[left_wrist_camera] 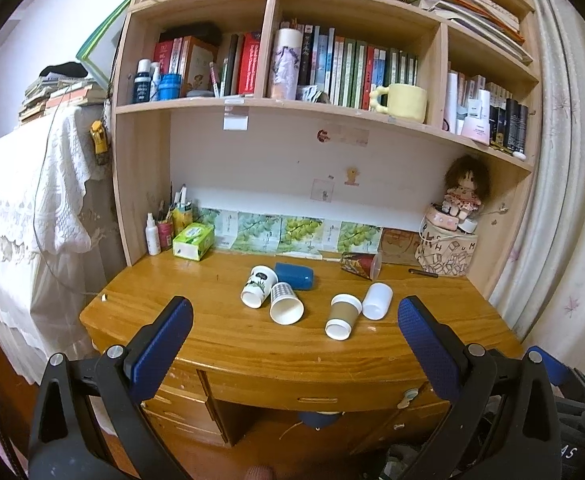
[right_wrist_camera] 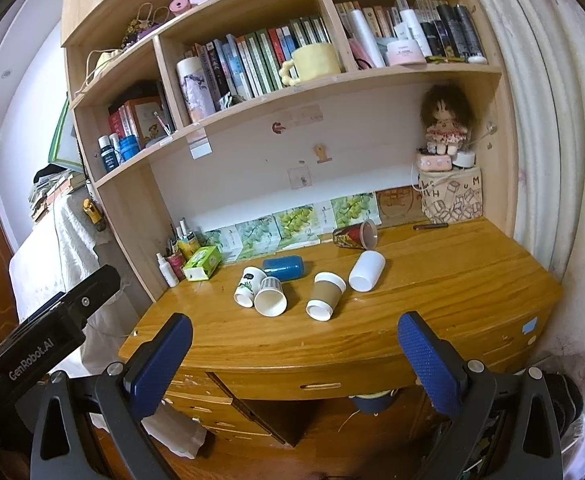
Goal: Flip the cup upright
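Several cups lie on their sides on the wooden desk: a white leaf-print cup, a checked paper cup, a blue cup, a brown sleeved cup, a plain white cup and a dark red cup at the back. The right wrist view shows the same ones, among them the brown cup and white cup. My left gripper and right gripper are both open and empty, held in front of the desk's front edge, short of the cups.
A green tissue box and bottles stand at the desk's back left. A patterned bag with a doll on top sits back right, a pen beside it. Shelves of books hang above. Drawers sit below the desk edge.
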Motion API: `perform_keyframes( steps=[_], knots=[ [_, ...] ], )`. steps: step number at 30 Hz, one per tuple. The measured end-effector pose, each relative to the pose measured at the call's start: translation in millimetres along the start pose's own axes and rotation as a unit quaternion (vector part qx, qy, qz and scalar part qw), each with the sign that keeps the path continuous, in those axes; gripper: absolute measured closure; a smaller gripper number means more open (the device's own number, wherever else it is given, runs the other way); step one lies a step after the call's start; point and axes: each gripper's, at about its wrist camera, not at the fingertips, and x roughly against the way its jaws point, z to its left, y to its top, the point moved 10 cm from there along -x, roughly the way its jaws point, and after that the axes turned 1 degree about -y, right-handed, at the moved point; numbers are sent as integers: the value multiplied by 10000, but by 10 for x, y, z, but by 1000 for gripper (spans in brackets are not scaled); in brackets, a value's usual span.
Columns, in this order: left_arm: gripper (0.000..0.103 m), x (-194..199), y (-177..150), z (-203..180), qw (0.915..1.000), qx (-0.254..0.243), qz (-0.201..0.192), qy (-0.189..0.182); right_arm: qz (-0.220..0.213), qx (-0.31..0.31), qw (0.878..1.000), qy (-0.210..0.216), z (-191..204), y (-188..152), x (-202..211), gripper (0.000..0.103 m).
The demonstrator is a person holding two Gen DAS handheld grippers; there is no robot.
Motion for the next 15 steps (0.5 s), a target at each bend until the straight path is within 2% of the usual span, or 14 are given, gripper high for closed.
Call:
perform_keyframes(
  steps=[7,15],
  knots=[
    [1,-172,-59,-27,9995,-16,309,-38,247,-207,9995,-21,-116,-67,-109,0],
    [1,-410,-63,-154,9986,-148,453,-214,391,-359,9985,-131,-242,-68,-258,0]
  ],
)
